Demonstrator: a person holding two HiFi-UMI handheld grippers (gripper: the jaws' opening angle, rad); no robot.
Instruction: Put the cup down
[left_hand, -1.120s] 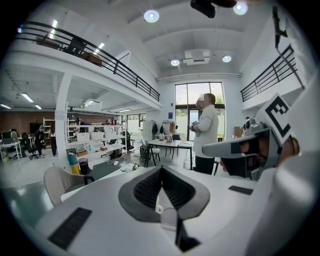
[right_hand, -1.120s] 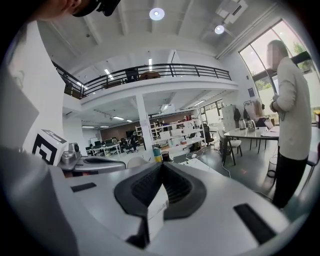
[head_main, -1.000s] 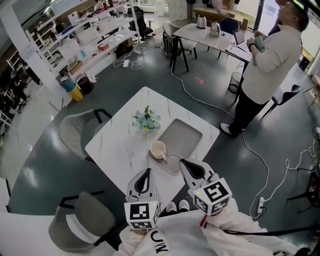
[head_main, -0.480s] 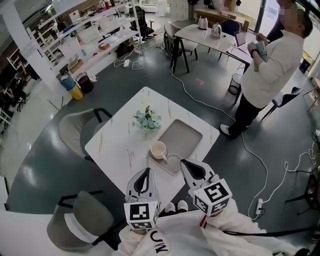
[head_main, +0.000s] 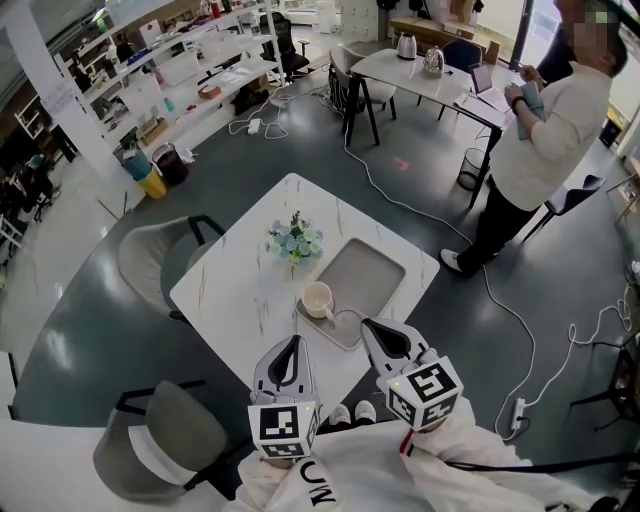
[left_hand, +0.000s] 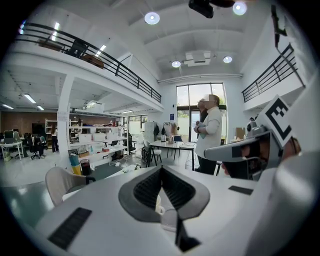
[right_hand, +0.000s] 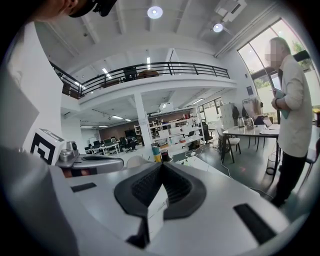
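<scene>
Fingers (left_hand: 145, 187) pressed together on both the left gripper (head_main: 291, 350) and the right gripper (head_main: 378, 333), nothing between them. The cup (head_main: 317, 299) stands upright on the near-left corner of the tray (head_main: 375, 275) and looks empty. Tray otherwise bare. Risk: a forward nudge could tip the cup off that corner.
</scene>
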